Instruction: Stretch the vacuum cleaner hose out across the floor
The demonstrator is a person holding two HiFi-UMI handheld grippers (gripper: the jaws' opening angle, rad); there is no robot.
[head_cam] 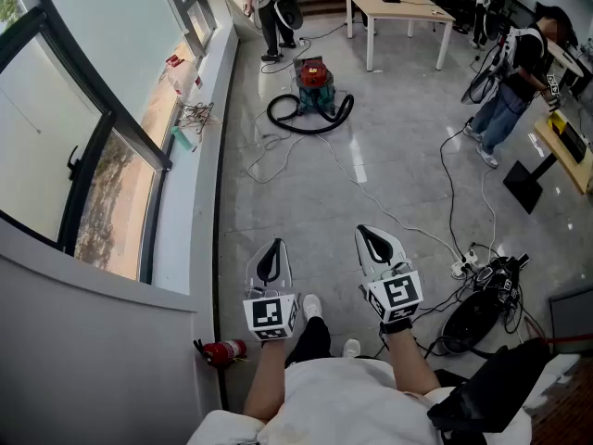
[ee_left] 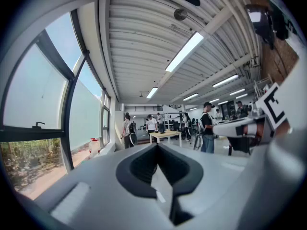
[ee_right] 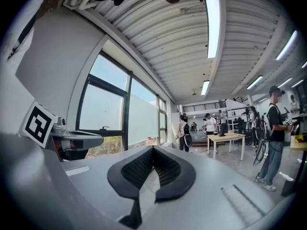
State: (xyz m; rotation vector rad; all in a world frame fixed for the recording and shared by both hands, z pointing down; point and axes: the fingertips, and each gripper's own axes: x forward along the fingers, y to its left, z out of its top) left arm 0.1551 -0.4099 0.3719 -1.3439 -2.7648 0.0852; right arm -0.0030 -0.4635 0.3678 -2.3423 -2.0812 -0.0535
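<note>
The left tool (head_cam: 274, 246) and right tool (head_cam: 363, 233), clenched empty, sit well short of the coiled vacuum hose (head_cam: 310, 131); approaching seems next.

Open floor (head_cam: 315, 211) runs straight ahead of you to the vac (head_cam: 315, 86) w/ its coiled hose (head_cam: 310, 123). Left: window ledge (head_cam: 199, 184) hems you in, fire extinguisher (head_cam: 220, 350) at its foot, near your feet. Right: cable tangle (head_cam: 477, 290) & power strip (head_cam: 460, 268), black stand base (head_cam: 526, 185), a person (head_cam: 510, 91) beyond. White cord (head_cam: 371, 197) snakes across mid-floor; table (head_cam: 408, 9) stands behind the vac.
</note>
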